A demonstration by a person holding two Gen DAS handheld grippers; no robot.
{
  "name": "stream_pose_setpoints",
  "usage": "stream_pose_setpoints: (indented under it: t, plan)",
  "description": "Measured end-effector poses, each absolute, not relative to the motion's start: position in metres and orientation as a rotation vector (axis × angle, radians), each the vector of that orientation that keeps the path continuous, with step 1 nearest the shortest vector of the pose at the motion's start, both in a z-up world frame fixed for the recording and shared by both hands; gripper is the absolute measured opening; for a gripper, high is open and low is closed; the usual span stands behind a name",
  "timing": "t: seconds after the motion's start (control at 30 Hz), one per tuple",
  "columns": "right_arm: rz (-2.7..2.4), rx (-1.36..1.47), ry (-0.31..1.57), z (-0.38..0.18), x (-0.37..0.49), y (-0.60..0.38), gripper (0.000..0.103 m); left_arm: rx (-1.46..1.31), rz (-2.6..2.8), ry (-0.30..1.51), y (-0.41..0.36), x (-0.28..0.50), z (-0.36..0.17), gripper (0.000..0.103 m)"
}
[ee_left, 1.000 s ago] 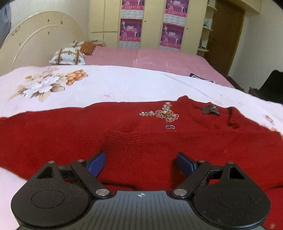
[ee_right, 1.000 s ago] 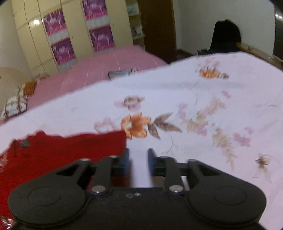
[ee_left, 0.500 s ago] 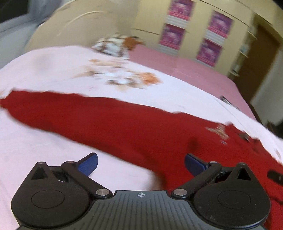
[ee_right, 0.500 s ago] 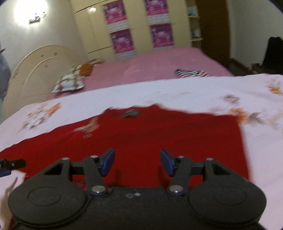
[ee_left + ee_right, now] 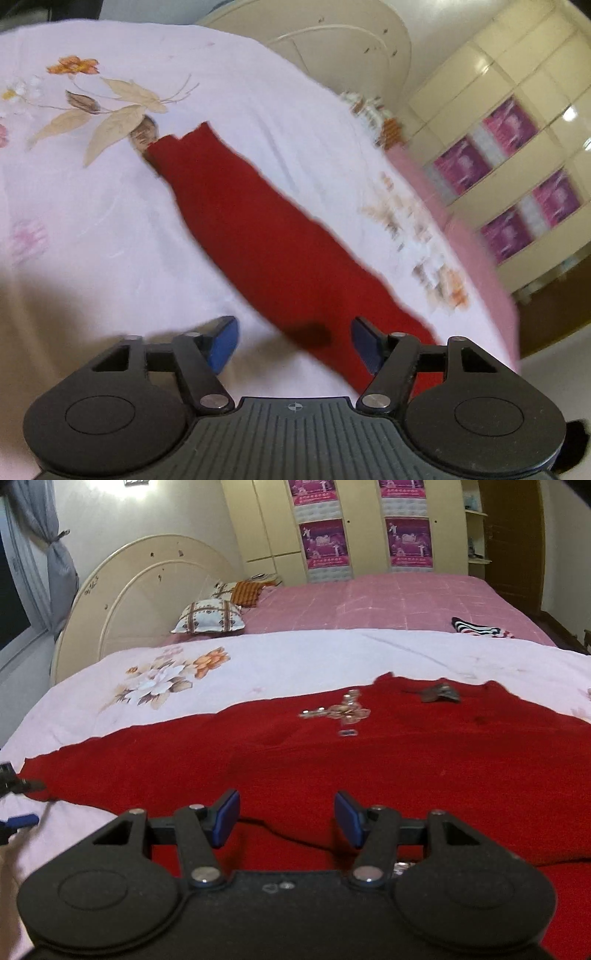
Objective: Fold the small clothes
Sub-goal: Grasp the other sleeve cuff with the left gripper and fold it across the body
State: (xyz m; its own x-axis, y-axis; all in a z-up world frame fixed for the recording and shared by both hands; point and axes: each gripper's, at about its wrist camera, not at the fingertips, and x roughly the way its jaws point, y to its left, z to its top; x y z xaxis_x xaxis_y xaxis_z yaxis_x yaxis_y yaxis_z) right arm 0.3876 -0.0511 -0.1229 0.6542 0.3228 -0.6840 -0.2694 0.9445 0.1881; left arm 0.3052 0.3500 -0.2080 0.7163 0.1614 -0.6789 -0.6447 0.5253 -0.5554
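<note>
We logged a red knit sweater (image 5: pixel 369 760), beaded motif, flat on the floral bedspread (image 5: pixel 258 664); left claw (image 5: pixel 293 343) closing, right claw (image 5: pixel 286 818) parted, both empty.

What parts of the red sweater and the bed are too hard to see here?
- Left wrist view: the flowers on the quilt beside the red sleeve are smeared by motion blur.
- Right wrist view: the red sweater has its near hem hidden behind the right claw.
- Right wrist view: the left claw is cut off by the left edge.
- Right wrist view: the grey tag is too small to read.
</note>
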Motion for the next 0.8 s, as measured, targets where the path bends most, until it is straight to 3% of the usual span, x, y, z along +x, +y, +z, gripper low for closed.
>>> stream_pose_setpoints:
  t: [0.13, 0.23, 0.3, 0.37, 0.57, 0.7, 0.8]
  plan:
    - [0.336, 0.071, 0.796, -0.130, 0.396, -0.040, 0.056, -1.007, 0.498, 0.509, 0.370, 0.308, -0.224, 0.064]
    - [0.323, 0.060, 0.793, -0.134, 0.401, -0.032, 0.056, -1.062, 0.516, 0.472, 0.378, 0.315, -0.233, 0.047]
    - [0.315, 0.058, 0.798, -0.137, 0.405, -0.030, 0.056, -1.105, 0.528, 0.461, 0.381, 0.322, -0.242, 0.021]
    - [0.312, 0.054, 0.804, -0.140, 0.408, -0.027, 0.056, -1.133, 0.552, 0.468, 0.386, 0.328, -0.249, 0.006]
    - [0.296, -0.014, 0.800, -0.146, 0.410, -0.017, 0.056, -1.051, 0.501, 0.404, 0.370, 0.335, -0.228, 0.005]
    - [0.295, -0.129, 0.806, -0.161, 0.412, -0.009, 0.057, -0.835, 0.348, 0.357, 0.329, 0.361, -0.178, 0.005]
    - [0.303, -0.053, 0.831, -0.155, 0.416, -0.017, 0.053, -0.705, 0.181, 0.336, 0.279, 0.388, -0.144, 0.005]
